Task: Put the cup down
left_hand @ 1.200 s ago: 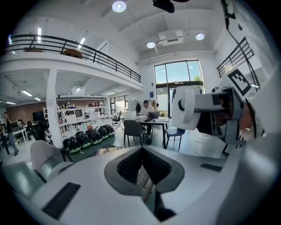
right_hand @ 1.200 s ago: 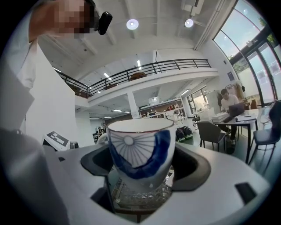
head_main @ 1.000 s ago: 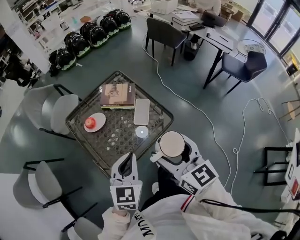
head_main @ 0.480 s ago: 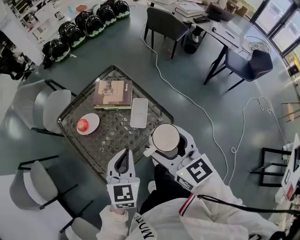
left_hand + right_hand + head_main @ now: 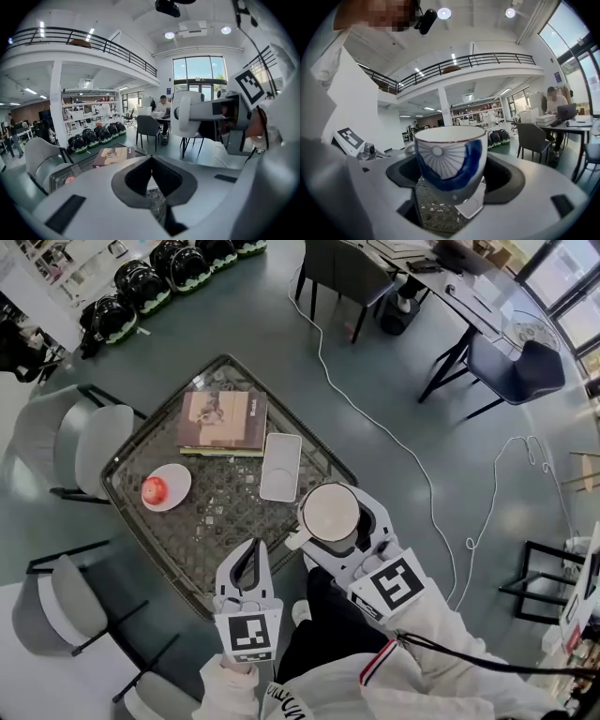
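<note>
Cup [image 5: 449, 154] upright, clamped by its sides between the right gripper's [image 5: 452, 176] jaws, held over the table's [image 5: 220, 540] near right edge, just beside the near end of a white slab [image 5: 280, 467]. Left gripper [image 5: 151, 159] has its jaws together with nothing between them, over the near edge. Book [image 5: 222, 421] lies by the far corner; plate [image 5: 173, 482] with an apple [image 5: 153, 489] sits toward the left corner
</note>
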A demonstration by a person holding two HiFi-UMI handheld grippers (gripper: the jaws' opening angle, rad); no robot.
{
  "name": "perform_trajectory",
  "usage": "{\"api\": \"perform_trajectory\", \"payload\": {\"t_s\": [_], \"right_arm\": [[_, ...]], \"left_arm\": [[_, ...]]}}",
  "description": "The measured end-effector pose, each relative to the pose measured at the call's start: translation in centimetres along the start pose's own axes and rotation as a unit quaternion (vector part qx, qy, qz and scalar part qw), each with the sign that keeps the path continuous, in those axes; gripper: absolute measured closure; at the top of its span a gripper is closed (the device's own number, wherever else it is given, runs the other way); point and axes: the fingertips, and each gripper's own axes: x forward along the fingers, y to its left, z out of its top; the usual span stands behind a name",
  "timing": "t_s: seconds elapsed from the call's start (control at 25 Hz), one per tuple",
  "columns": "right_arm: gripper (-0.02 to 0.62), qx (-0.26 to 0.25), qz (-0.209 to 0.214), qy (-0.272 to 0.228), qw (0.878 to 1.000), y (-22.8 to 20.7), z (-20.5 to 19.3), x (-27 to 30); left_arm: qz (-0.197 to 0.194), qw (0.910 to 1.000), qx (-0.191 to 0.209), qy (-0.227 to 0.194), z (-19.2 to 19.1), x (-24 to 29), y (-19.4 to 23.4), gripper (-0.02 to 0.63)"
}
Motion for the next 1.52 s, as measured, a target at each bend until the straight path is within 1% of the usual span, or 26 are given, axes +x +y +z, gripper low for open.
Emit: {"api": "perform_trajectory", "payload": {"t_s": [0.16, 0.36, 0.52, 0.68, 0.8, 1.32, 1.52], "right_arm": [[0.201, -0.005, 0.001, 0.009, 1.0, -1.1, -2.0, 1.5], [0.201, -0.004, 0.005, 0.021, 1.0, -2.0, -4.5, 3.0], [0.201, 0.006, 0.008, 0.032, 0.999, -2.6, -6.8, 3.9], [0.201, 0.012, 0.009, 0.043, 0.999, -3.4, -8.8, 4.9], [0.201, 0.008, 0.011, 0.047, 0.999, -3.8, -10.0, 5.8], [0.201, -0.015, 0.029, 0.052, 0.998, -4.8, -13.4, 9.7], [0.201, 0.001, 0.041, 0.056, 0.998, -4.2, -14.8, 10.7]], "left_arm": [[0.005, 0.9999, -0.009, -0.009, -1.0, 1.7, 0.6, 0.595], [0.009, 0.9999, -0.014, -0.003, -3.0, 3.7, 1.0, 0.595], [0.006, 0.9997, -0.021, 0.012, -5.0, 5.1, 0.9, 0.595], [0.008, 0.9994, -0.032, 0.014, -6.1, 6.6, 0.9, 0.595], [0.009, 0.9992, -0.035, 0.016, -7.0, 7.6, 1.1, 0.595], [0.023, 0.9981, -0.05, 0.028, -9.7, 10.7, 2.3, 0.595], [0.032, 0.9967, -0.065, 0.037, -11.1, 11.1, 2.5, 0.595]]}}
